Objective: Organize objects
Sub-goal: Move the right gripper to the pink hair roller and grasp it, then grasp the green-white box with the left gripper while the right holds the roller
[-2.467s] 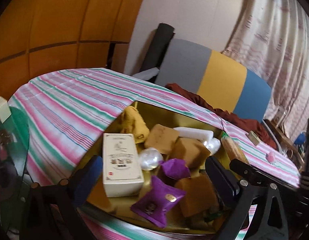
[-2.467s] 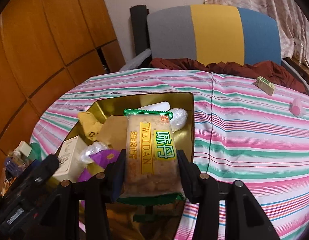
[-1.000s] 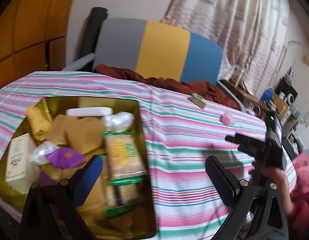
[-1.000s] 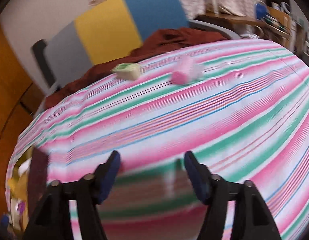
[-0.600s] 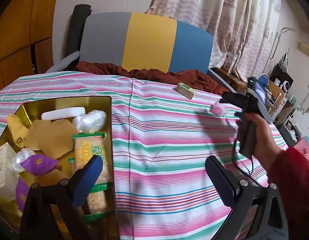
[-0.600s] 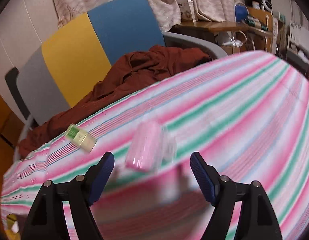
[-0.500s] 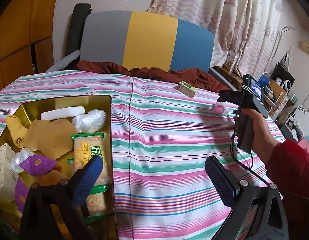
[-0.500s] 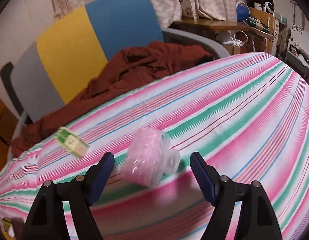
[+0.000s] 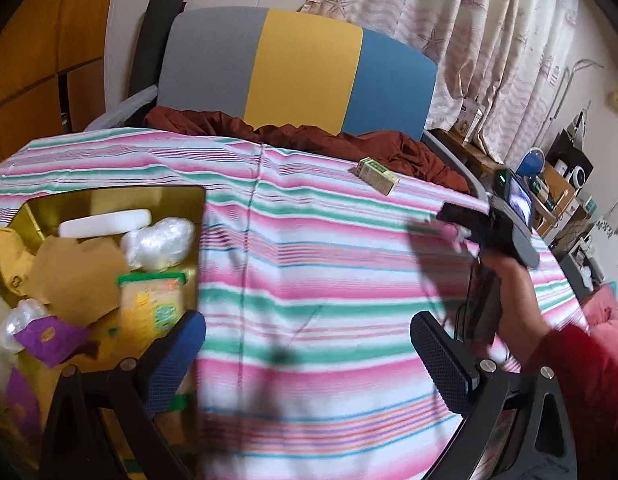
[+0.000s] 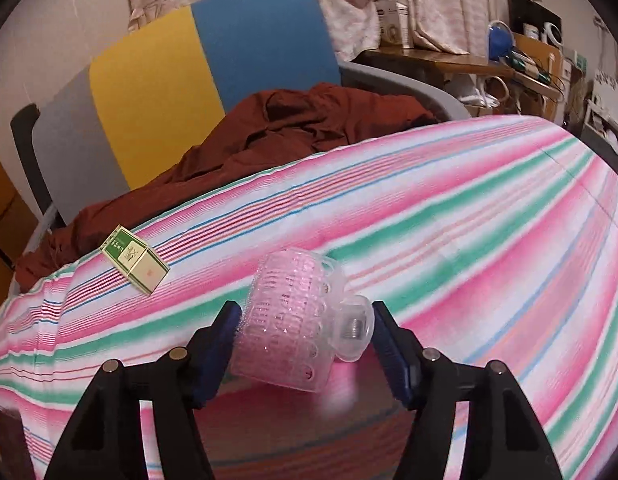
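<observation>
The right gripper (image 10: 305,338) has just been closing; its blue pads now sit against both sides of the pink hair roller (image 10: 287,324), seemingly pinching it. The roller lies on the striped tablecloth (image 10: 449,240), tilted, its long axis running up and away from the camera, its clear clip (image 10: 351,330) toward the right pad. A small green box (image 10: 135,260) lies apart, up and left of the roller. The left gripper (image 9: 309,354) hovers wide open and empty, well left of the roller, beside the gold tin (image 9: 109,196).
</observation>
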Tool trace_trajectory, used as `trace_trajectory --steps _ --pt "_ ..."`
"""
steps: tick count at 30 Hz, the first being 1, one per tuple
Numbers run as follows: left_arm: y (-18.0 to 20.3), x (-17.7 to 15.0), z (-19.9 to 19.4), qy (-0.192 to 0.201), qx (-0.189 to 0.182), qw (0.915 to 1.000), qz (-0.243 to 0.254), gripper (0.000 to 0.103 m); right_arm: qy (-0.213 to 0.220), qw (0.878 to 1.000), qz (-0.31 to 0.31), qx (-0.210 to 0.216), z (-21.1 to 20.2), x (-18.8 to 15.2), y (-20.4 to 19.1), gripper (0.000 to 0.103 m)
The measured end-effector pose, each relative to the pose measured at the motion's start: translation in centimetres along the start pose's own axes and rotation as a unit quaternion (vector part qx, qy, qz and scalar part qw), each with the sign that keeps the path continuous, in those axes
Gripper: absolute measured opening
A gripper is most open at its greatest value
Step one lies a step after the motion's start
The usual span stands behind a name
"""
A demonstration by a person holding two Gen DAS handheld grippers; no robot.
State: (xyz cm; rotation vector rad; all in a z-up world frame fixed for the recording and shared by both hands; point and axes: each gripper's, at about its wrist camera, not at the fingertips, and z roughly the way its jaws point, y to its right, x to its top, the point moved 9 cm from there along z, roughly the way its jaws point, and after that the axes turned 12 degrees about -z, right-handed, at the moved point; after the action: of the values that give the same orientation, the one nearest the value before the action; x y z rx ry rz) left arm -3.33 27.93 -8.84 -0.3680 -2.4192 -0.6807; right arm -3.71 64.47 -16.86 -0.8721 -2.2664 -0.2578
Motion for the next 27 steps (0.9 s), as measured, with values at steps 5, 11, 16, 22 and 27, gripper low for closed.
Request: trace_trajectory --steps 5,11,16,22,27 --pt "3.2 3.5 3.2 -0.005 -0.028 0.9985 -0.047 0.103 0.031 0.999 -0.022 -0.026 -2.7 -1.0 1.0 0.066" --pt "8.8 8.0 12.7 -0.071 -0.025 0.9936 -0.084 0.103 0.080 0.994 -0.063 -0.051 -5.1 -1.3 -0.3 0.066" --pt "12.0 10.3 21.0 -0.127 0.001 0.9843 -0.122 0.103 0.115 0.989 -0.064 -0.066 -6.4 -1.0 -0.3 0.066" --pt "14.1 12.4 26.8 -0.123 0.037 0.9853 -0.113 0.103 0.110 0.992 -0.043 -0.047 -5.7 -0.9 0.5 0.066" --pt "15.2 12.9 30.1 -0.121 0.062 0.9897 -0.045 0.081 0.105 0.994 -0.017 -0.033 -5.4 -1.4 1.4 0.066"
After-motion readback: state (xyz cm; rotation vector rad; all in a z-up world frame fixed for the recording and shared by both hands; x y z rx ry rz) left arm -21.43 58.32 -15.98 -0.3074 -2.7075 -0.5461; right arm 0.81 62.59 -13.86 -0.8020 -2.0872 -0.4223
